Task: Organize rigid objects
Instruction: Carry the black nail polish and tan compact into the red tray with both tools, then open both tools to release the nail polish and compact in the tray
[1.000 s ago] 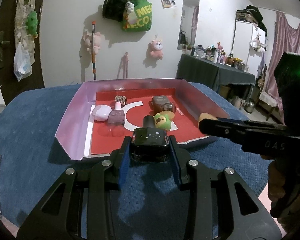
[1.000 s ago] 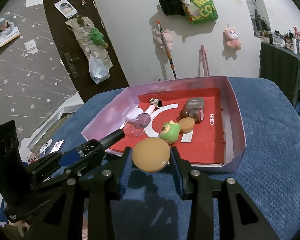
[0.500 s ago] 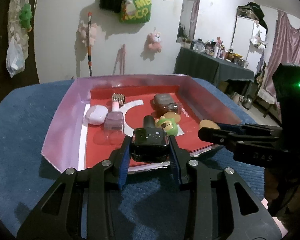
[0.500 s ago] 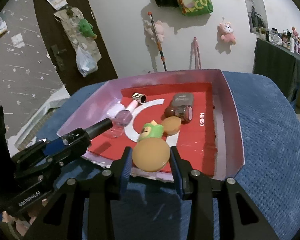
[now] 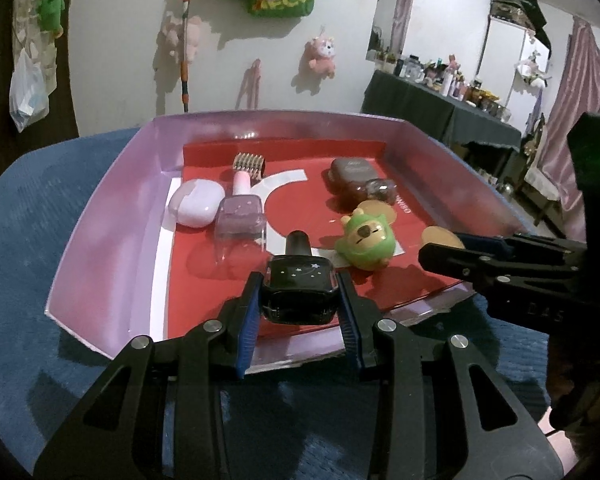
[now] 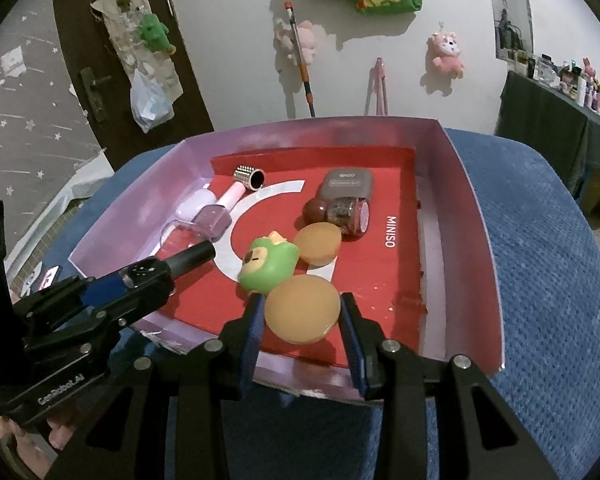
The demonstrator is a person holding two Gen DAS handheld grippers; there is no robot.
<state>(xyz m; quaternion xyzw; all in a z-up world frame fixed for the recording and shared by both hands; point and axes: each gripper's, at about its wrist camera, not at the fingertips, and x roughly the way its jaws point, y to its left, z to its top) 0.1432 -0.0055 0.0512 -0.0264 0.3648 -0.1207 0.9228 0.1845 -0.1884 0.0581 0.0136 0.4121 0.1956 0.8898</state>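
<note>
Now left gripper [image 5: 299, 295] clamps black bottle [image 5: 299, 283], right gripper [image 6: 302, 314] clamps tan disc [image 6: 303, 308], both over box [image 6: 476, 216] near edge; early release risks knocking green toy [image 6: 269, 265]

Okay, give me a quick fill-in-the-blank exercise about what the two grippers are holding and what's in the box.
1. The left gripper is shut on a ____ bottle with stars on it.
2. The right gripper grips a round tan ____.
3. The green animal toy lies inside the ____.
4. The word printed on the red liner reads ____.

Missing words: black; disc; box; MINISO
</note>
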